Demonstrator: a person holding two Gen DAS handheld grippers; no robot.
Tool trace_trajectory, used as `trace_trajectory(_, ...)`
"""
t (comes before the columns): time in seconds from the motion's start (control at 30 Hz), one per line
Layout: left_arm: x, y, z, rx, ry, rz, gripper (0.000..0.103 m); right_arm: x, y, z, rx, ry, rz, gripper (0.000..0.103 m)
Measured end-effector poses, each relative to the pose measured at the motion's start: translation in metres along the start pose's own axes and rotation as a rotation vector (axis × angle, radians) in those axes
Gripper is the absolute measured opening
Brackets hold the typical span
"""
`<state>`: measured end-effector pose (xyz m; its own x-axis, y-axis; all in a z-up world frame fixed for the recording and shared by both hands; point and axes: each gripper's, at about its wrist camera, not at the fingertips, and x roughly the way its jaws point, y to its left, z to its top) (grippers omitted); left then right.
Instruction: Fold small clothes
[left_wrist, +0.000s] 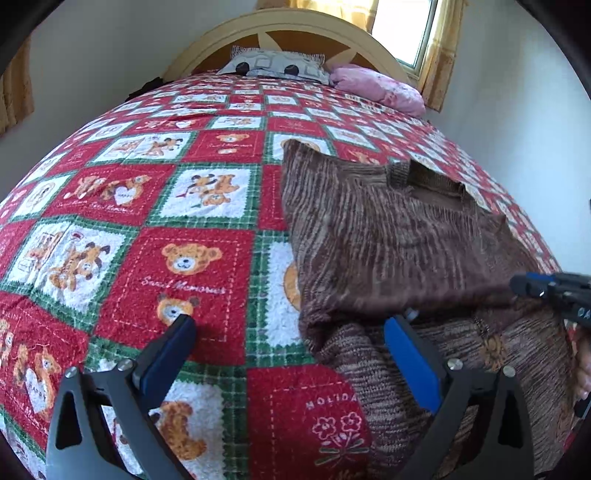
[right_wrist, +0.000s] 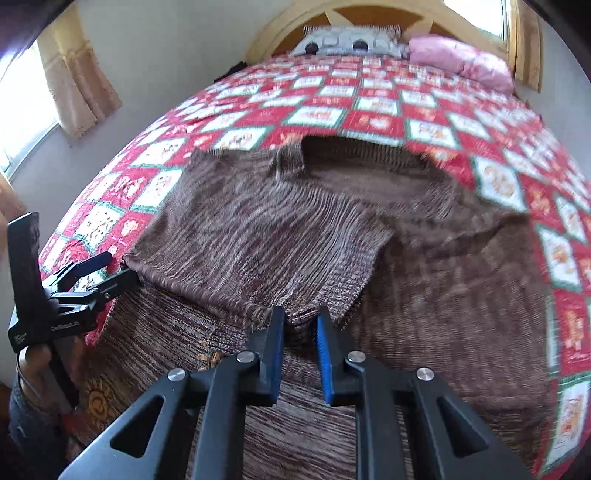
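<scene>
Right gripper (right_wrist: 300, 317) nearly closed at the brown knit sweater's (right_wrist: 258, 236) folded-over edge; actual pinch cannot be confirmed. Left gripper (left_wrist: 291, 325) spread wide, holding nothing. Sweater on the quilted bed (left_wrist: 207, 155); one fold laid, more folding remains.

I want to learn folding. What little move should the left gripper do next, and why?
Probably slide toward the sweater and pinch its fold. The left gripper is wide open, mostly over the quilt, while the right gripper sits narrow at the folded edge; whether it grips, I cannot tell.
</scene>
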<state>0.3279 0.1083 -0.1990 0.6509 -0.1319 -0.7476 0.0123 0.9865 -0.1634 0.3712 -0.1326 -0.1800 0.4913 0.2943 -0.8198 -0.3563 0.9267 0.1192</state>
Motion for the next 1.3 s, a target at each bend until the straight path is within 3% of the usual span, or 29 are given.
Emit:
trace_trajectory(0.1,0.0,-0.002,0.0,0.013,0.004,0.003,0.103,0.01,0.0,0.002,-0.055,0.011,-0.017,0.018)
trace_trajectory(0.17,0.001,-0.004,-0.001,0.023,0.012,0.012,0.103,0.018,0.002,-0.002,-0.077,0.029,-0.02,0.027)
trace_trajectory(0.27,0.001,-0.006,-0.002,0.041,0.018,0.003,0.101,0.013,0.003,-0.007,-0.063,0.019,-0.014,0.029)
trace_trajectory(0.4,-0.004,-0.003,-0.003,0.038,0.006,-0.124,0.086,-0.011,0.0,-0.023,-0.046,-0.024,-0.007,0.046)
trace_trajectory(0.47,-0.003,-0.002,-0.002,0.027,0.017,-0.148,0.083,-0.028,-0.002,-0.037,-0.047,-0.049,-0.003,0.048)
trace_trajectory(0.63,-0.006,0.009,0.0,-0.031,0.029,-0.193,0.062,-0.062,-0.008,-0.073,-0.056,-0.095,-0.011,0.048)
trace_trajectory(0.77,-0.003,0.006,0.001,-0.012,0.053,-0.15,0.023,-0.078,-0.011,-0.099,-0.049,-0.119,0.003,0.048)
trace_trajectory(0.83,-0.003,-0.001,0.003,0.038,0.068,-0.131,0.013,-0.081,-0.012,-0.108,-0.045,-0.123,0.004,0.048)
trace_trajectory(0.97,-0.014,0.0,0.013,0.06,0.073,-0.111,0.011,-0.088,-0.014,-0.118,-0.043,-0.143,0.009,0.048)
trace_trajectory(1.13,-0.022,-0.019,0.022,0.195,0.063,-0.021,0.011,-0.085,-0.017,-0.128,-0.036,-0.135,0.014,0.048)
trace_trajectory(1.23,-0.004,-0.028,0.015,0.3,0.1,0.08,0.02,-0.075,-0.02,-0.136,-0.029,-0.1,0.002,0.048)
trace_trajectory(1.27,0.003,-0.027,0.009,0.333,0.114,0.127,0.028,-0.073,-0.021,-0.138,-0.023,-0.092,0.001,0.048)
trace_trajectory(1.3,0.001,-0.026,0.005,0.351,0.081,0.142,0.031,-0.073,-0.021,-0.141,-0.017,-0.088,0.001,0.048)
